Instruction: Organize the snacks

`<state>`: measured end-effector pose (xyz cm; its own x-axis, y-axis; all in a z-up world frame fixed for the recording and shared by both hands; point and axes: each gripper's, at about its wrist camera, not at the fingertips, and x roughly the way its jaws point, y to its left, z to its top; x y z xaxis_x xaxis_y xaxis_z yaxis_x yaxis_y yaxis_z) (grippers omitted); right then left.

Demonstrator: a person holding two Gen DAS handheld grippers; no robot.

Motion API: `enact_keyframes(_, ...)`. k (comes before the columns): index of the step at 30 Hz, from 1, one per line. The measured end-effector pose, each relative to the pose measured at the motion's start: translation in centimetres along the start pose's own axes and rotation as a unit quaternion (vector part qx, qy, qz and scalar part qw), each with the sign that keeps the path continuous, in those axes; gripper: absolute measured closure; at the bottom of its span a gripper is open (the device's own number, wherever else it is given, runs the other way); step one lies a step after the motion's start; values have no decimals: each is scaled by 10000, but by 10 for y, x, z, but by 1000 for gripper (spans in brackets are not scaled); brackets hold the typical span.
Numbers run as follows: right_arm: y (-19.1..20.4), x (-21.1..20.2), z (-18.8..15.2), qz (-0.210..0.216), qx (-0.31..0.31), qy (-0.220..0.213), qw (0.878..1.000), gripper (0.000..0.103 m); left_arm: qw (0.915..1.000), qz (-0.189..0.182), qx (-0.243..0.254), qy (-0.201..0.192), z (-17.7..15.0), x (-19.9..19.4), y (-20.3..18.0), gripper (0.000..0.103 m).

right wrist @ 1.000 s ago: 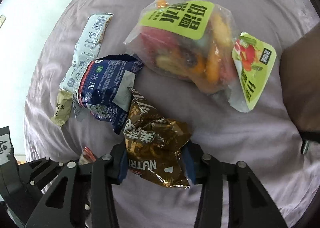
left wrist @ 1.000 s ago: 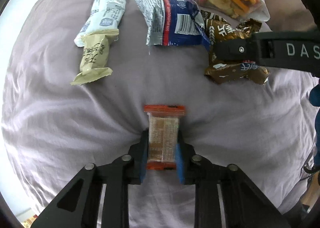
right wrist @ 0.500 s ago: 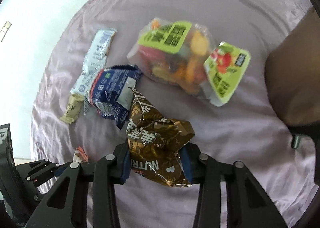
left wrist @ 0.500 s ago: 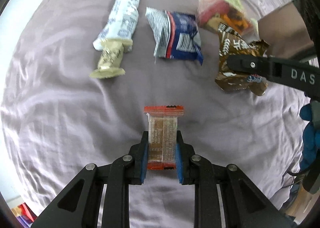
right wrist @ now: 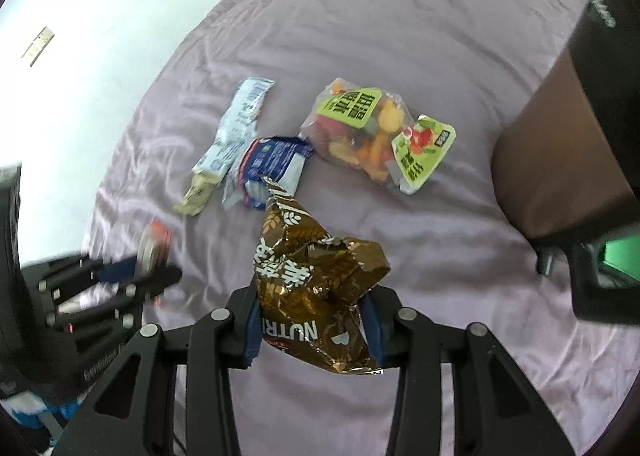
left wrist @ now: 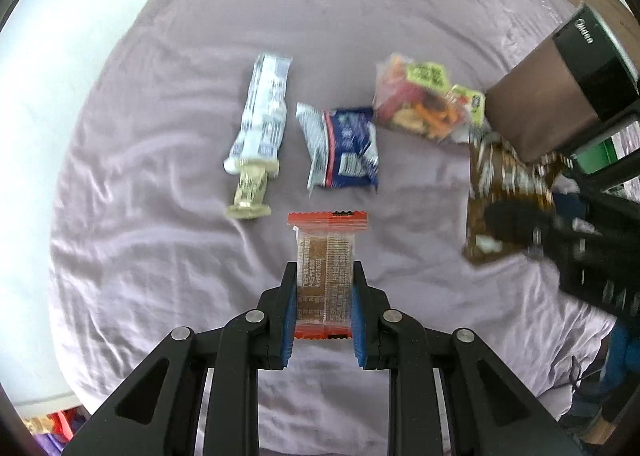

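My left gripper [left wrist: 324,284] is shut on a clear cracker packet with orange ends [left wrist: 326,272] and holds it above the lilac cloth [left wrist: 160,256]. My right gripper [right wrist: 312,320] is shut on a crumpled brown-gold snack bag [right wrist: 316,288], also lifted; it shows blurred in the left wrist view [left wrist: 504,200]. On the cloth lie a pale blue-white bar wrapper [left wrist: 266,112], a small beige wrapper [left wrist: 250,194], a blue and silver bag [left wrist: 342,146] and a clear bag of dried fruit with green labels [left wrist: 424,100].
A brown box with a black top [left wrist: 560,88] stands at the right edge of the cloth, close to the fruit bag. The cloth ends at a white floor [left wrist: 40,96] on the left. The left gripper [right wrist: 100,288] shows blurred at the right wrist view's left.
Both grippers have risen and pulled back from the cloth with their packets. The snacks on the cloth look smaller and farther away, and the brown box has come into view.
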<state>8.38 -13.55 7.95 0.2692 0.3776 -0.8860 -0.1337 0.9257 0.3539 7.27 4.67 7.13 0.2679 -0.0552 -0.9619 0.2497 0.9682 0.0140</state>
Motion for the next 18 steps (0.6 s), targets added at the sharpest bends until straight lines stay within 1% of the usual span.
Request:
enact_keyframes(3, 3, -19, -14, 43, -44, -15, 10000, 76, 9998, 53, 57, -174, -4, -25, -21, 84)
enact_keyframes(5, 4, -32, -23, 19, -68, -6, 10000, 76, 9995, 22, 114, -290, -5, -43, -34, 84)
enact_keyframes(8, -1, -54, -35, -37, -77, 29, 10000, 76, 9986, -20, 240, -476, 6, -60, -48, 84)
enact_keyframes(13, -15, -90, -49, -304, -23, -14, 9995, 76, 9962, -94, 506, -705, 20, -74, -74, 84)
enact_keyframes(18, -35, -115, -60, -548, 184, -127, 9982, 76, 9917, -183, 990, -800, 23, -84, -97, 84)
